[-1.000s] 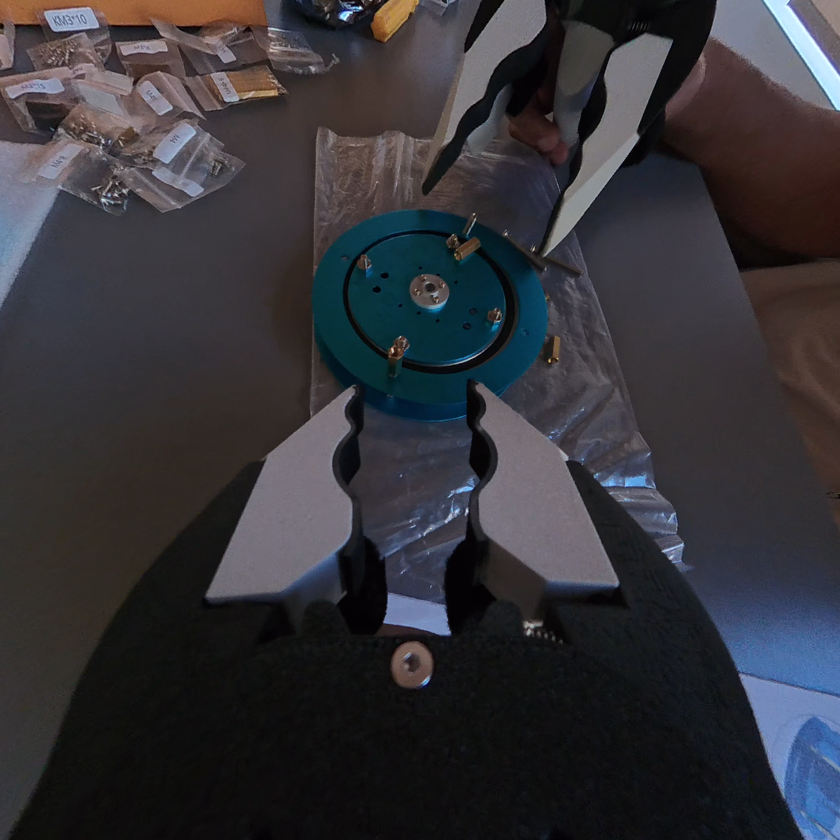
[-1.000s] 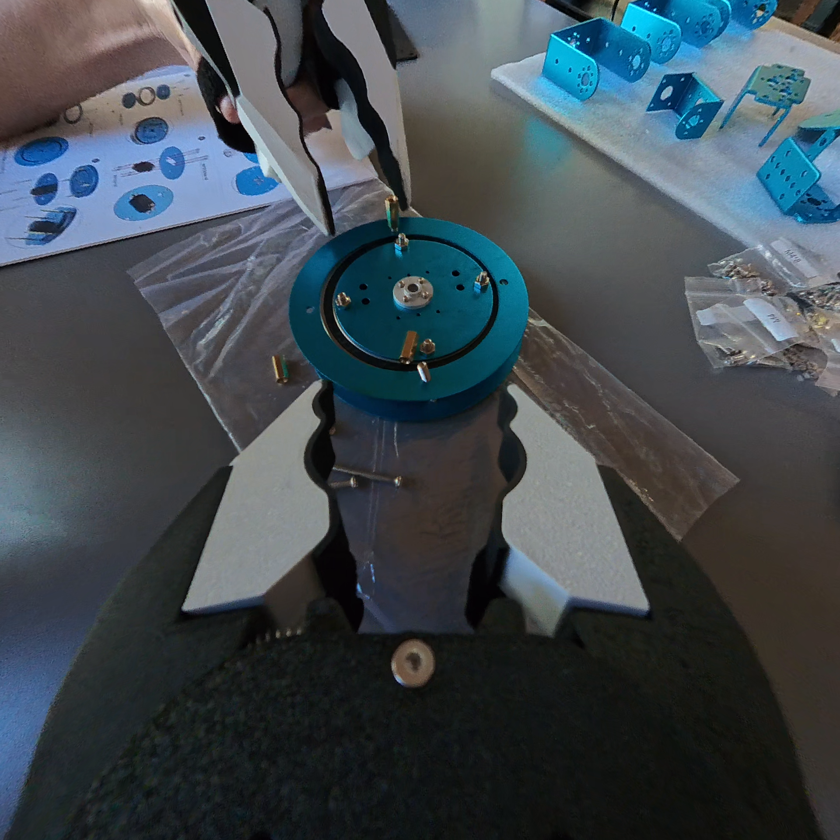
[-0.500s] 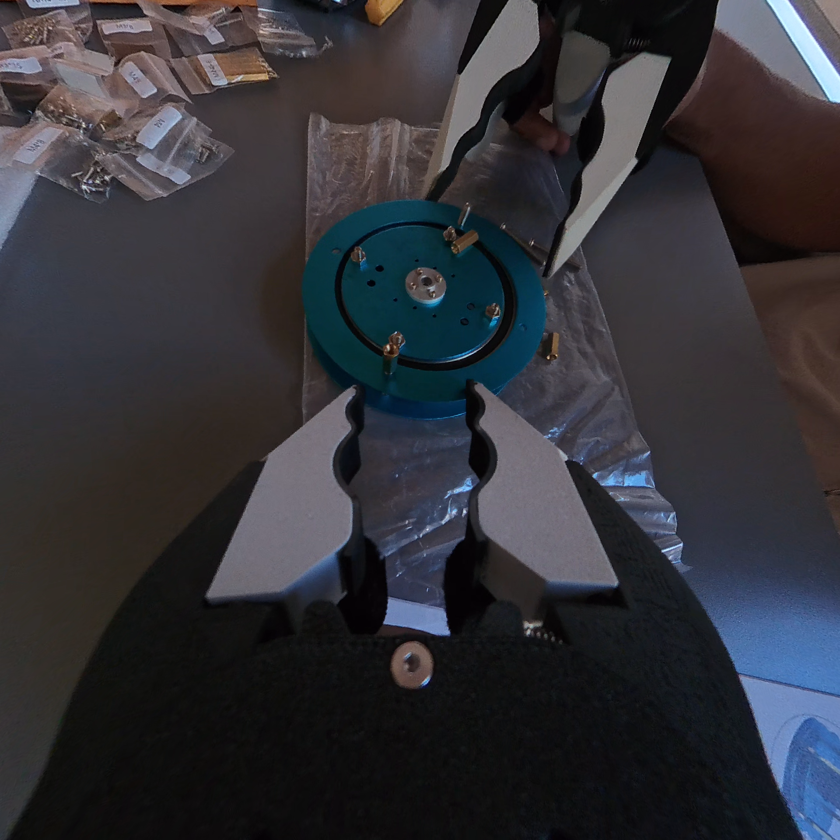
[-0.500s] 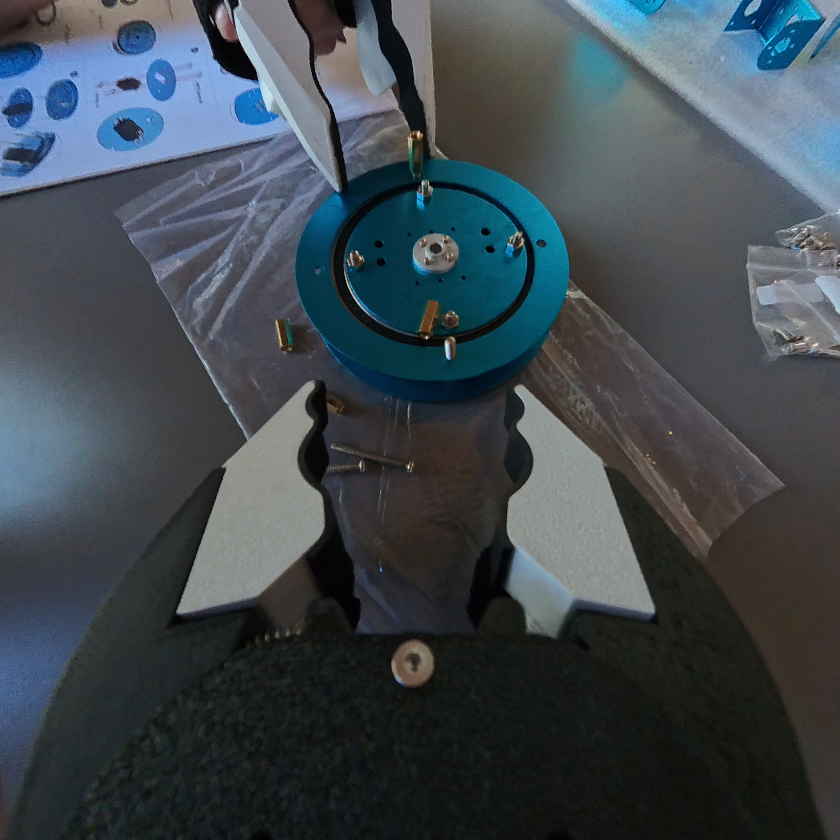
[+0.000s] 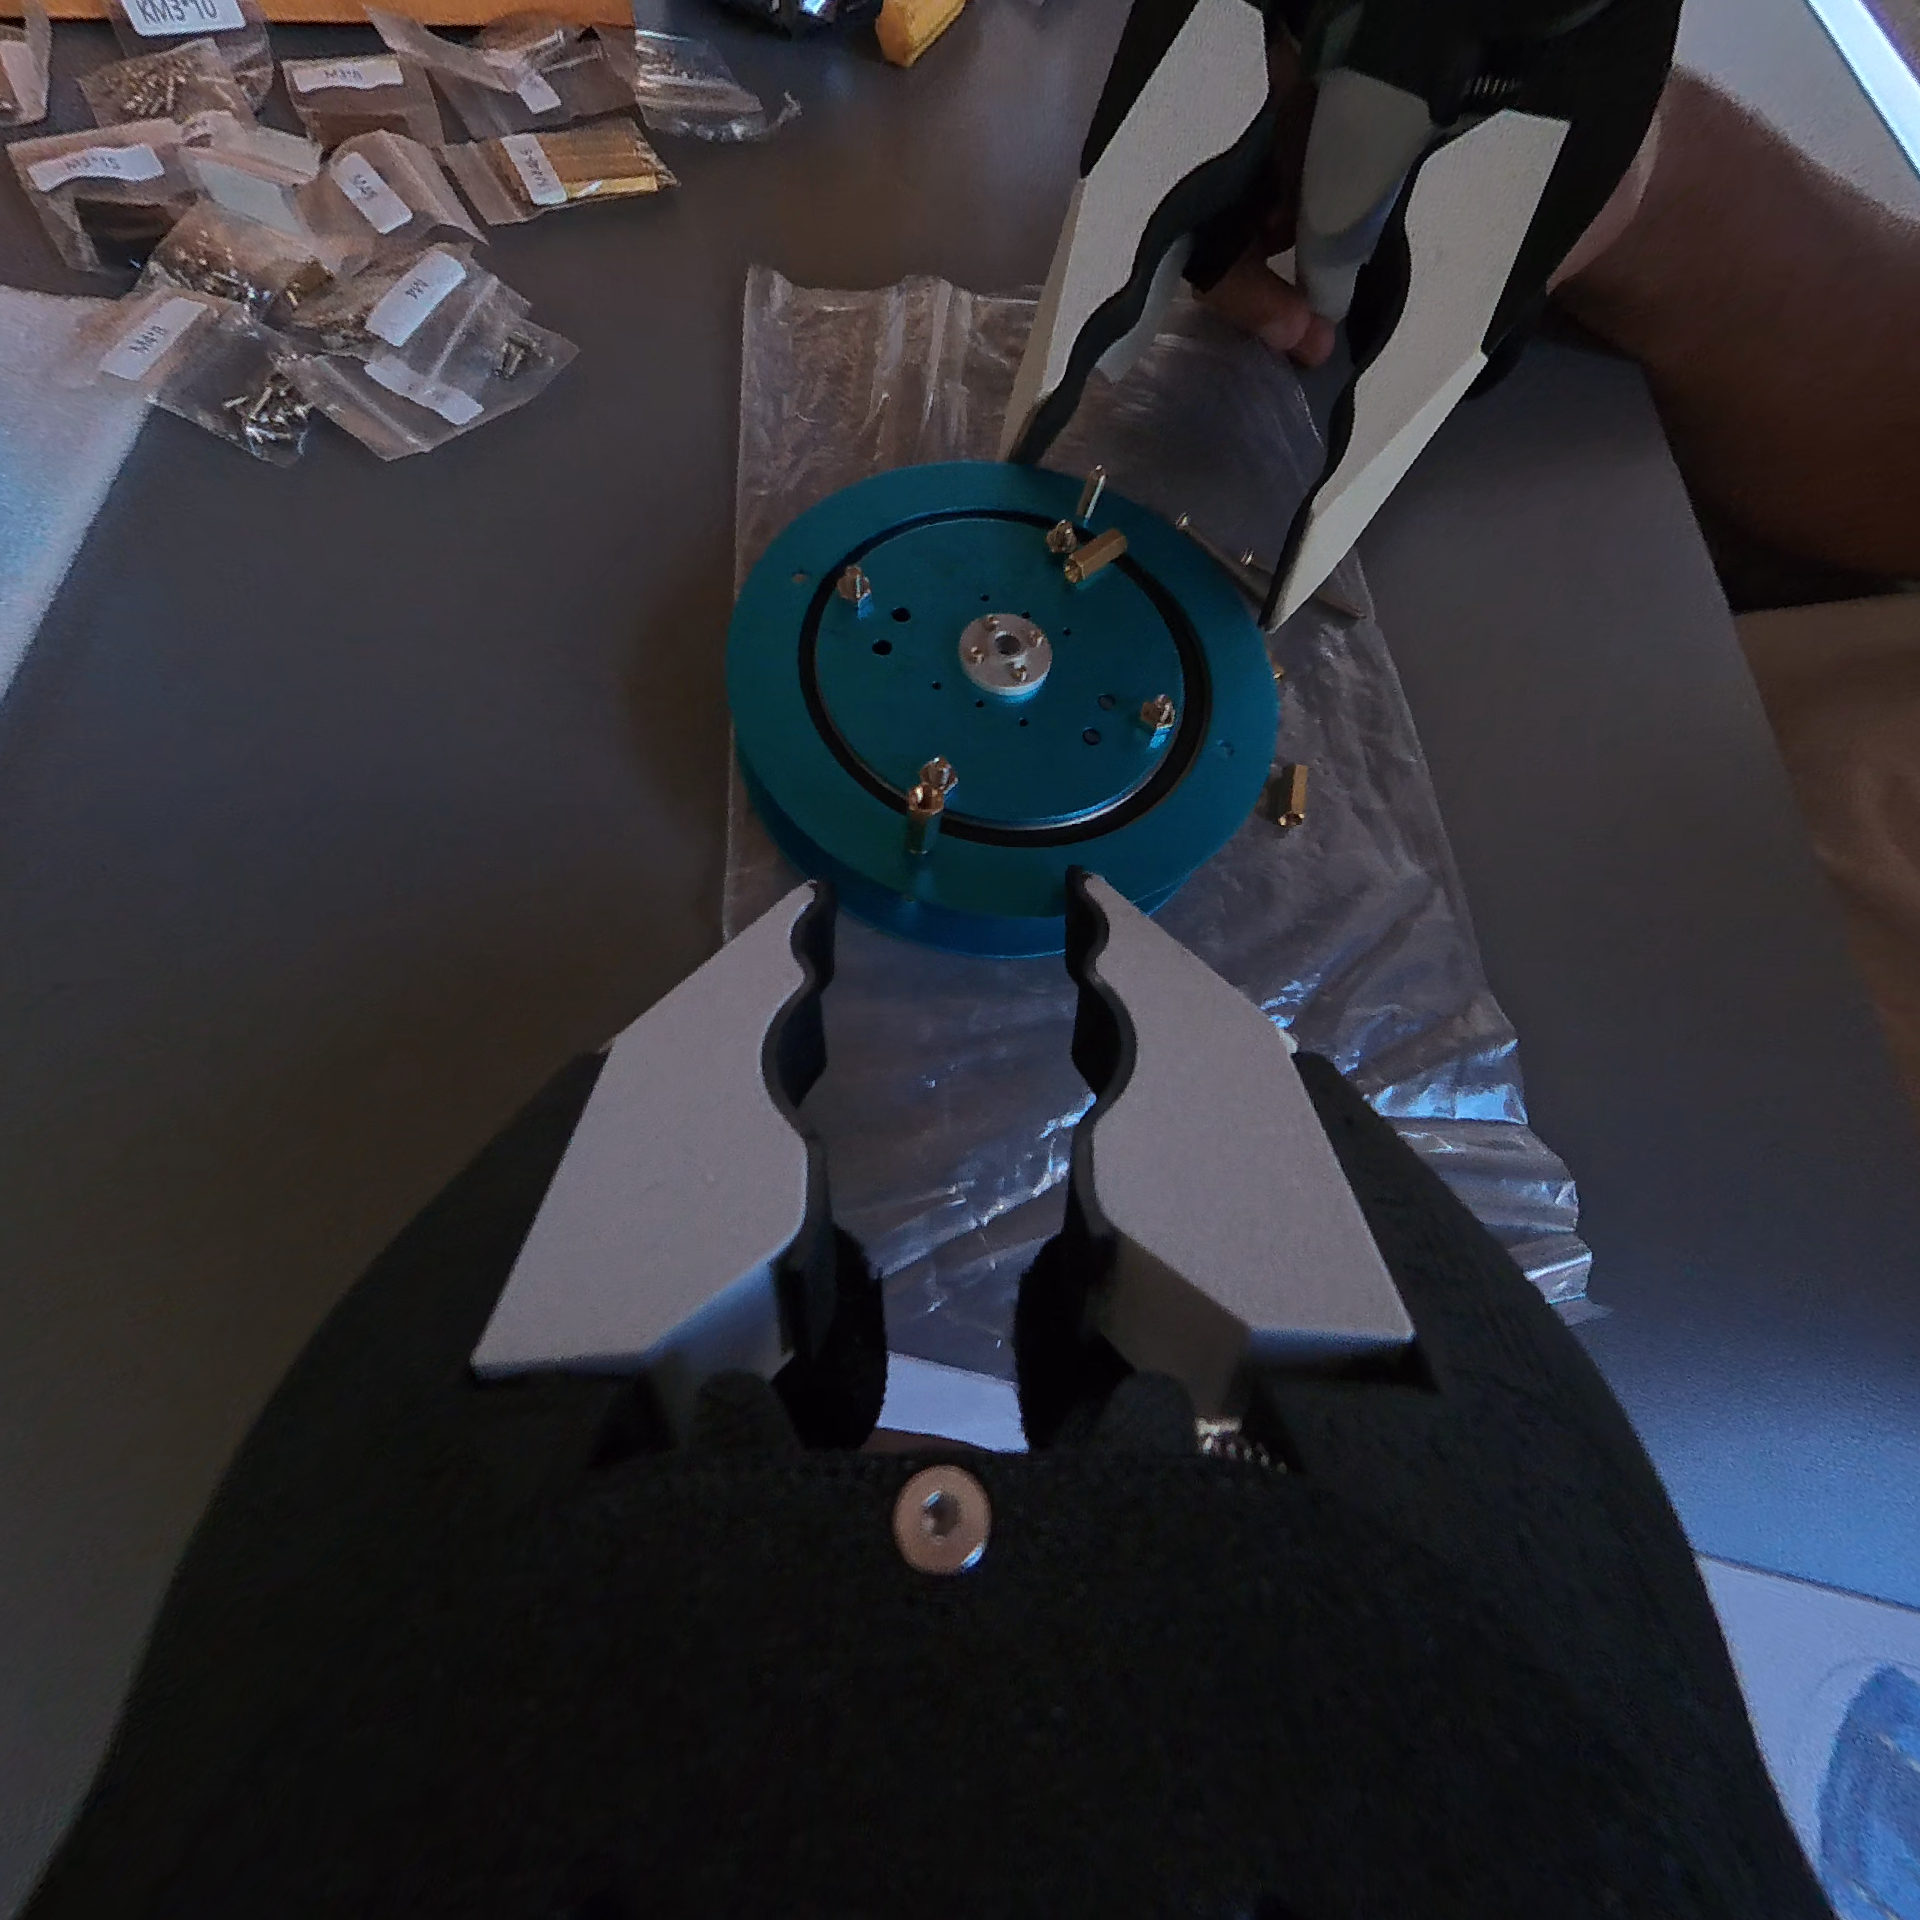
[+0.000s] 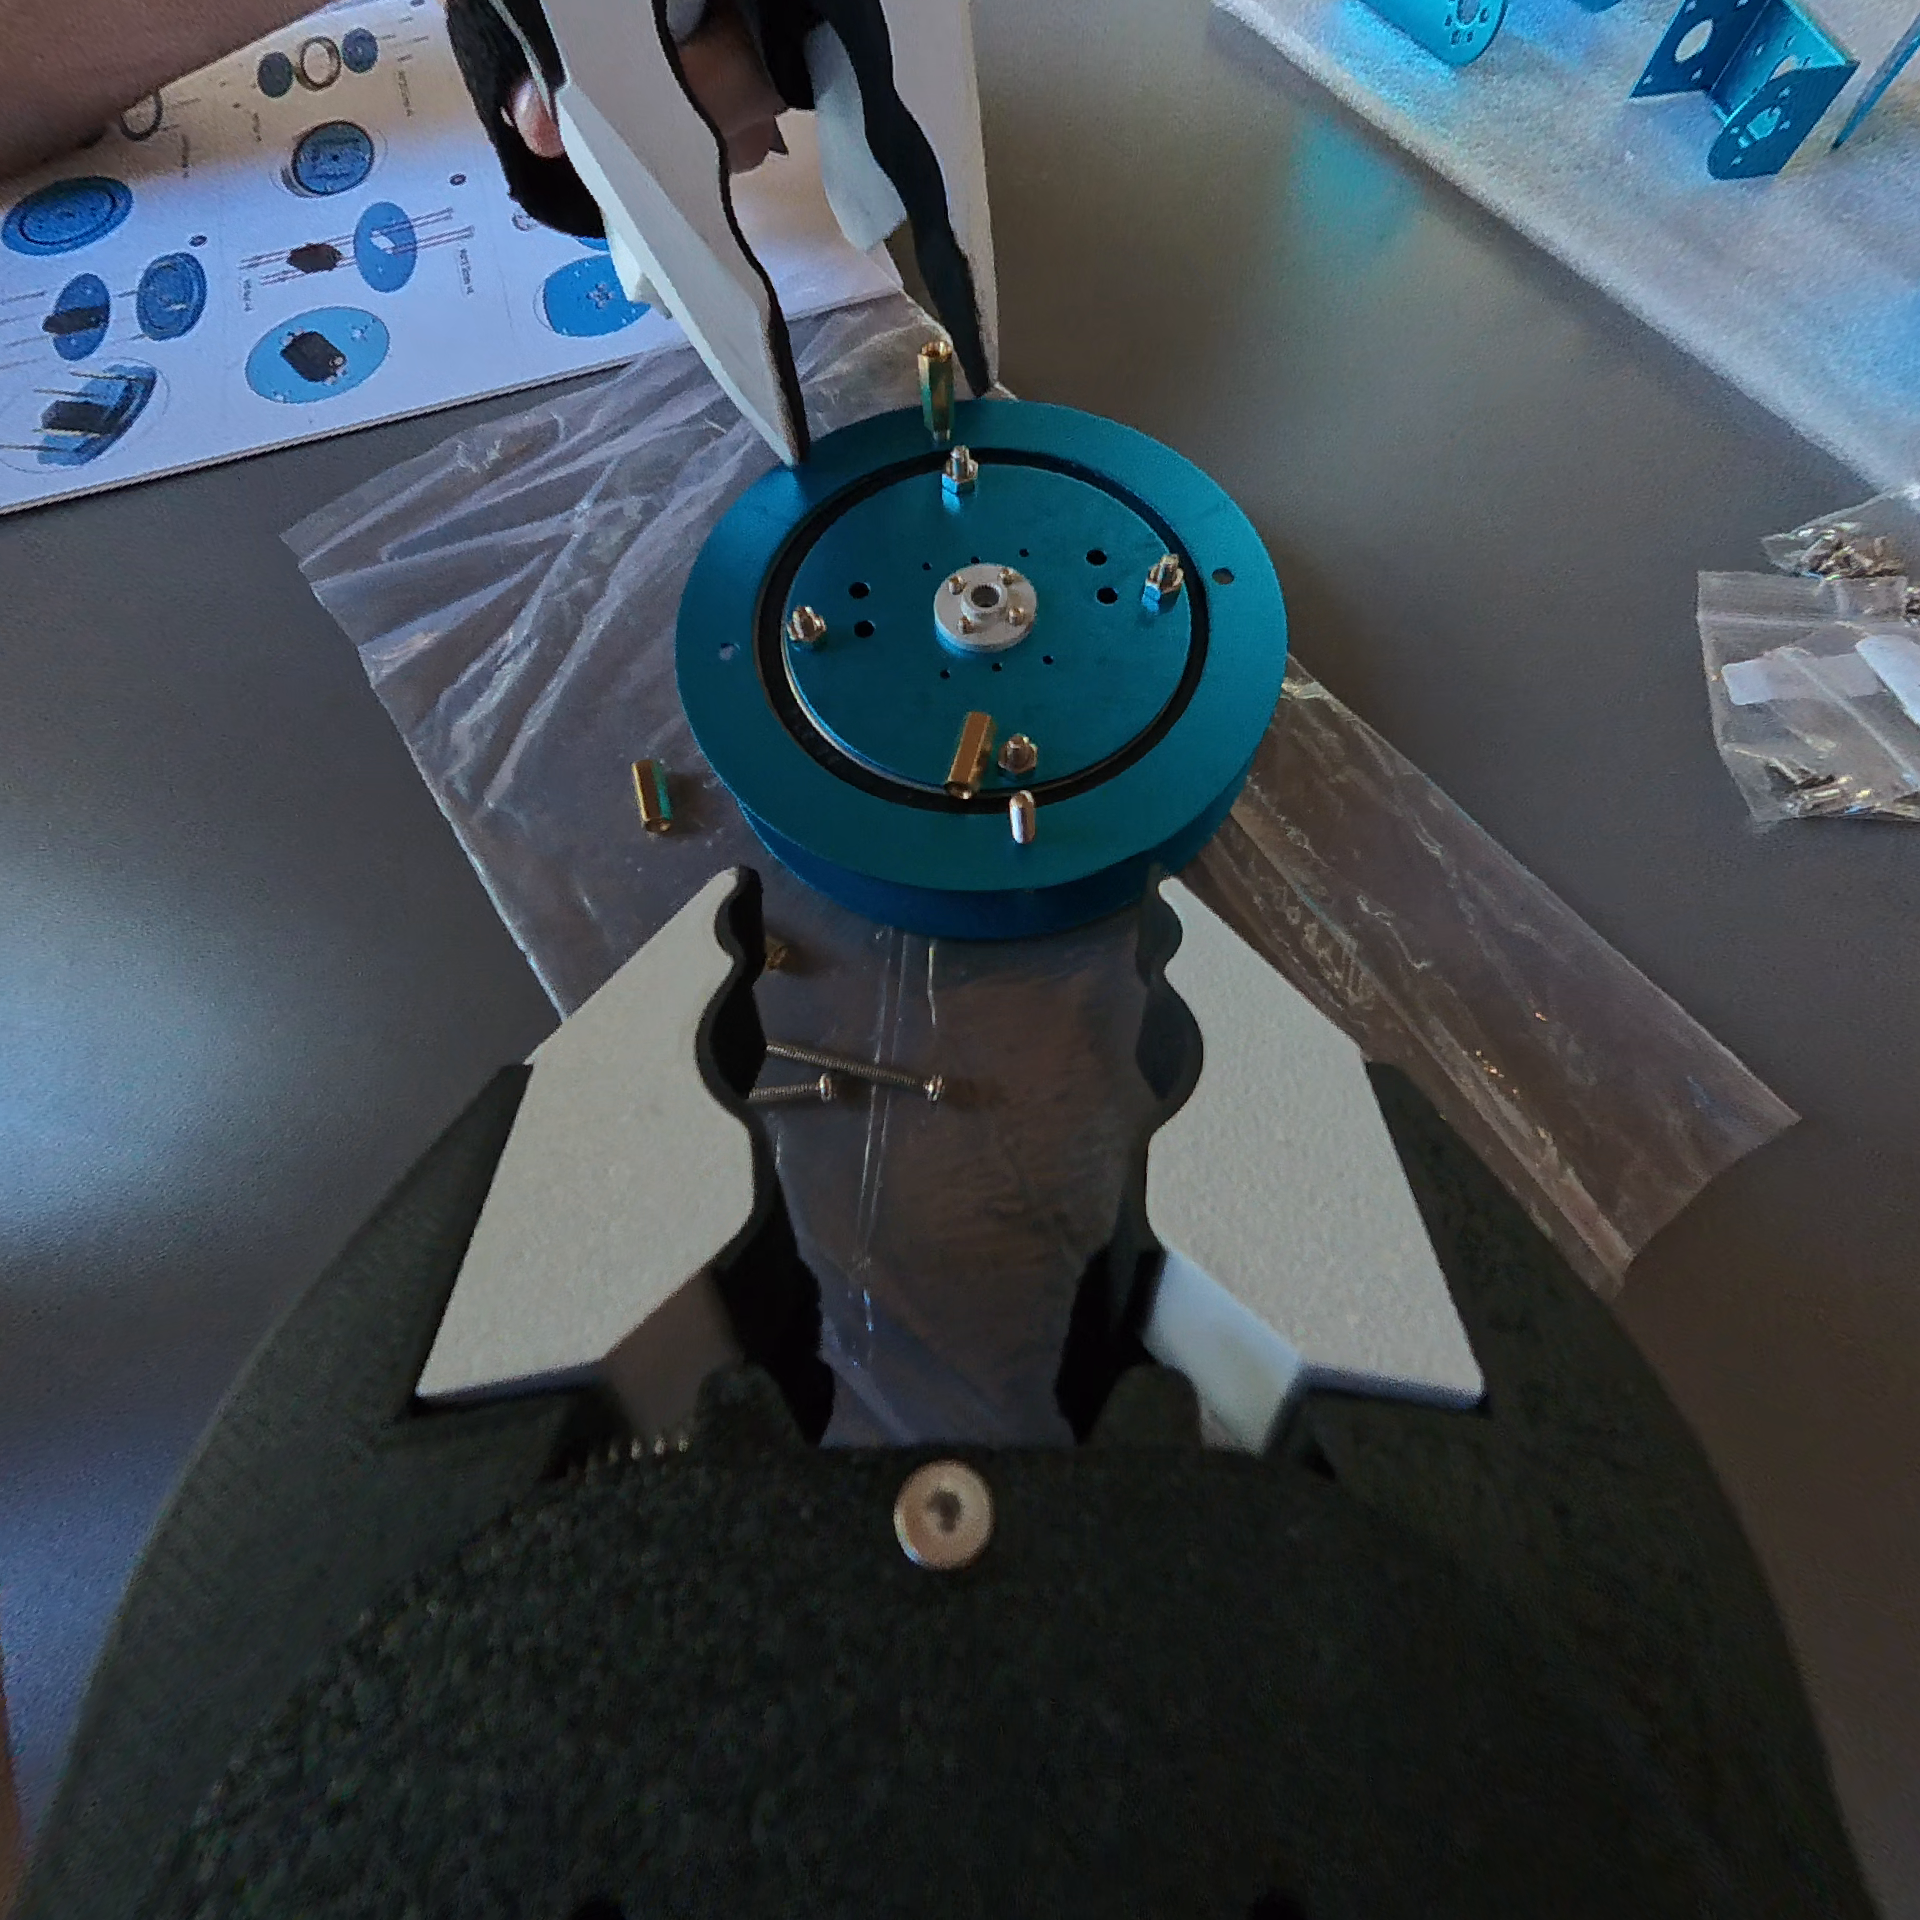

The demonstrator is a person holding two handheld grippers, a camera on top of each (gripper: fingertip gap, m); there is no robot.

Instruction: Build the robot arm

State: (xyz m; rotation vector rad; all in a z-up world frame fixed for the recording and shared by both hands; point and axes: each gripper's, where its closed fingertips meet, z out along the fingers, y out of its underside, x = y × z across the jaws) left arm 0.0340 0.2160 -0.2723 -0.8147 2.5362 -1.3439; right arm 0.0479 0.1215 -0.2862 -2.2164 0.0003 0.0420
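Observation:
A blue metal disc (image 5: 997,790) (image 6: 977,842) with a silver hub lies on a clear plastic bag (image 5: 1039,1122) (image 6: 468,582). A brass standoff (image 5: 923,816) (image 6: 935,390) stands upright at its rim. My left gripper (image 5: 951,888) is open and empty, with a fingertip on each side of that standoff. My right gripper (image 6: 951,883) is open and empty, low over the bag at the disc's opposite edge. Another standoff (image 6: 968,753) lies loose on the disc, and one (image 6: 651,795) lies on the bag. Two long screws (image 6: 852,1070) lie between the right gripper's fingers.
Small bags of screws (image 5: 312,260) (image 6: 1829,707) lie on the grey table. A printed instruction sheet (image 6: 208,260) lies behind the left gripper. Blue metal brackets (image 6: 1745,94) sit on white foam at the far right. A person's forearm (image 5: 1766,312) is behind the right gripper. The tips of one gripper are about 11 cm away from the tips of the other.
My right gripper has come a little nearer to the disc and tilted down. My left gripper has barely shifted at the upright standoff. Both stayed open.

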